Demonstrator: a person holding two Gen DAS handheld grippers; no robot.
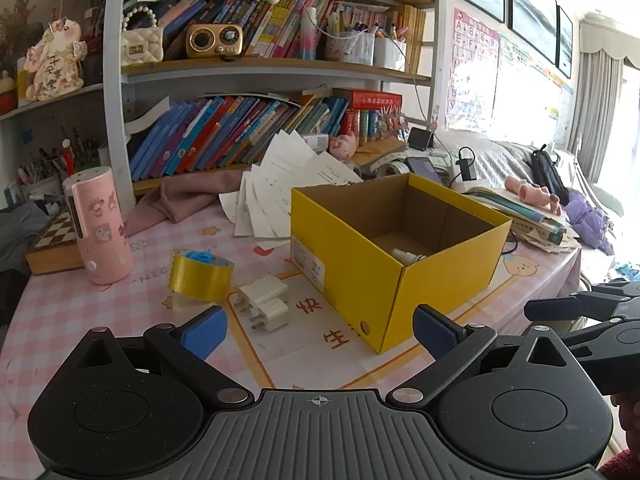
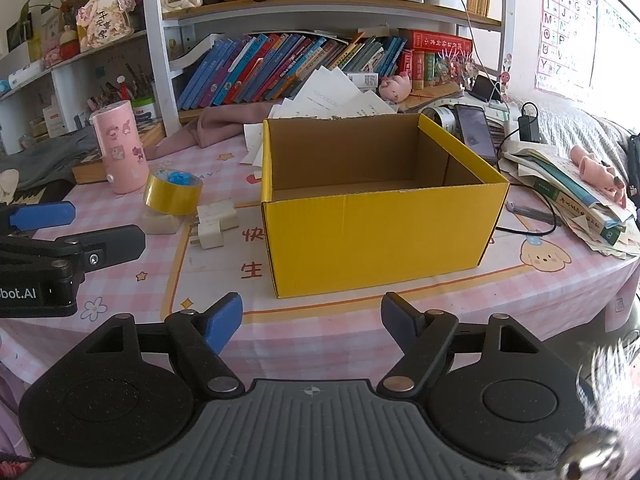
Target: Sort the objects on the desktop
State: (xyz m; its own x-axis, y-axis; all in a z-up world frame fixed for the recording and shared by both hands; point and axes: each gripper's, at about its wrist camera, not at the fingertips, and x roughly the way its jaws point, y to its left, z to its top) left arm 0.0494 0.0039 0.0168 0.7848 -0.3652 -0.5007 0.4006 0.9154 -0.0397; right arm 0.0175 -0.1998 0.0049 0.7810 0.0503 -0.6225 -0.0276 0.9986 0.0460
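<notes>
An open yellow cardboard box [image 1: 360, 276] stands mid-table with a small white object [image 1: 408, 257] inside; it also shows in the right wrist view [image 2: 380, 236]. Left of it lie two white plug adapters [image 1: 264, 300] [image 2: 214, 222], a yellow tape roll [image 1: 200, 274] [image 2: 172, 192] with a blue thing in its core, a pale eraser-like block [image 2: 160, 222] and a pink cylinder [image 1: 102, 228] [image 2: 120, 148]. My left gripper [image 1: 320, 330] is open and empty, in front of the adapters and box corner. My right gripper [image 2: 312, 320] is open and empty, before the box's front wall.
A pink checked tablecloth [image 2: 520, 292] covers the table. Loose papers [image 1: 280, 184], a pink cloth [image 1: 192, 196] and a bookshelf [image 1: 256, 68] stand behind. Books [image 2: 580, 200], a phone [image 2: 474, 132] and a charger cable [image 2: 532, 216] lie right of the box. A chessboard box [image 1: 52, 244] sits at far left.
</notes>
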